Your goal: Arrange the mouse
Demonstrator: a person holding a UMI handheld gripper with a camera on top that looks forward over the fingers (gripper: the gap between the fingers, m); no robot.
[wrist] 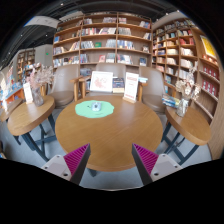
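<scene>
A small grey mouse (pixel 95 106) lies on a round green mat (pixel 95 110) on the far part of a round wooden table (pixel 110 130). My gripper (pixel 111 160) is held over the table's near edge, well short of the mouse. Its two fingers with magenta pads (pixel 75 157) stand wide apart and hold nothing.
Display boards (pixel 101 82) and a white sign (pixel 131 85) stand behind the table. Chairs and other wooden tables (pixel 30 115) flank it on the left and right (pixel 190 120). Bookshelves (pixel 100 40) line the back walls. Grey floor shows under the fingers.
</scene>
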